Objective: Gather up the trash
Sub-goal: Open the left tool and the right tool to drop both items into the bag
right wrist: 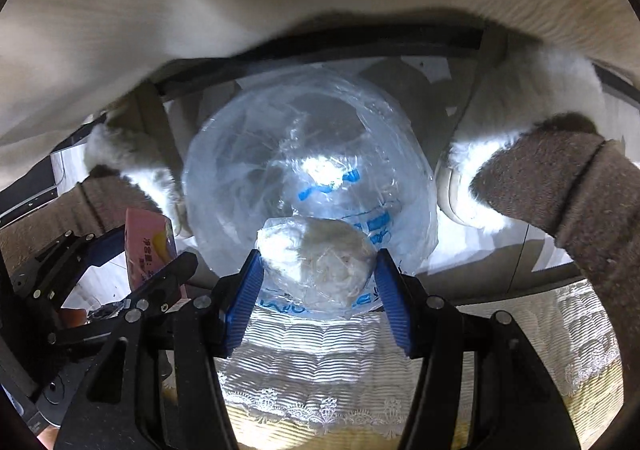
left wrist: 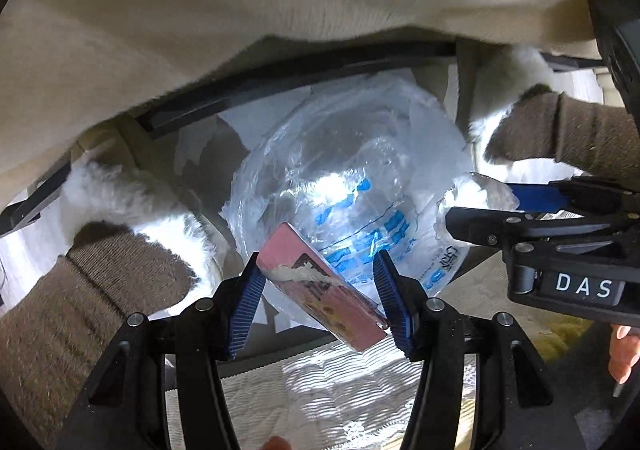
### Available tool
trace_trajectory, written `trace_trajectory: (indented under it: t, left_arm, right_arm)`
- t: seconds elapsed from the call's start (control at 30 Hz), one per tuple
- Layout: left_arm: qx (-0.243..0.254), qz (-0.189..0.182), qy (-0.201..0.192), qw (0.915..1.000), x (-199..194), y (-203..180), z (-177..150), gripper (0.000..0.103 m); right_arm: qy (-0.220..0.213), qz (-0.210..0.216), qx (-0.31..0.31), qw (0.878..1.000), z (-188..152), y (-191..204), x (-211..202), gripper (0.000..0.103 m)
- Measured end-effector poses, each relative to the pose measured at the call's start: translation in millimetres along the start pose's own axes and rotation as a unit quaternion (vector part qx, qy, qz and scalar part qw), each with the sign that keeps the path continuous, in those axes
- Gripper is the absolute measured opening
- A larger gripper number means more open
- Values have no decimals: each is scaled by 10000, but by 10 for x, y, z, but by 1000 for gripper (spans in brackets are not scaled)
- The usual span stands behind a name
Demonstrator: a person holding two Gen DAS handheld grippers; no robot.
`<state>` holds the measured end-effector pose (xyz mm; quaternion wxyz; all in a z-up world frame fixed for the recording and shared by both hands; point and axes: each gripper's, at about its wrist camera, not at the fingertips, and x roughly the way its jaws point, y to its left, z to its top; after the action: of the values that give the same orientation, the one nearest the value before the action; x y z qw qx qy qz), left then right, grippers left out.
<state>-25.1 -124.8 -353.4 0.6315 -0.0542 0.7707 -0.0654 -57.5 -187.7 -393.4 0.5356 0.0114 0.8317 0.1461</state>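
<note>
A bin lined with a clear plastic bag with blue print [left wrist: 352, 185] stands on the floor below; it also shows in the right wrist view [right wrist: 308, 161]. My left gripper [left wrist: 320, 290] is shut on a torn pink carton [left wrist: 320, 286], held tilted over the bag's near rim; the carton also shows at the left of the right wrist view [right wrist: 150, 246]. My right gripper [right wrist: 318, 282] is shut on a crumpled wad of white paper in clear wrap [right wrist: 316, 258], held over the bag's near edge. The right gripper also shows in the left wrist view [left wrist: 480, 209].
A beige cloth-covered table edge [left wrist: 240, 9] with a dark frame bar [left wrist: 304, 73] hangs over the bin. Feet in white fluffy slippers [right wrist: 532, 169] and brown socks flank the bin. A lace-edged cloth [right wrist: 320, 382] lies just below the grippers.
</note>
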Motion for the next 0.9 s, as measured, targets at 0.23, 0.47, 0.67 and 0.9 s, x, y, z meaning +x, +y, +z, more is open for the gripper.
trace_trajectory:
  t: [0.23, 0.47, 0.67, 0.9]
  left_arm:
    - [69, 10, 383, 9992, 294, 52, 63, 55]
    - [220, 17, 475, 9986, 364, 74, 24, 82]
    - [385, 228, 331, 9984, 285, 22, -23, 96]
    - [629, 379, 129, 9972, 112, -54, -100, 97]
  right_arm:
    - [230, 15, 60, 9997, 101, -57, 144, 57]
    - [245, -388, -66, 9989, 107, -83, 160, 75]
    - [170, -397, -92, 9990, 60, -90, 102, 80]
    - [-180, -388, -173, 9989, -51, -49, -118, 80]
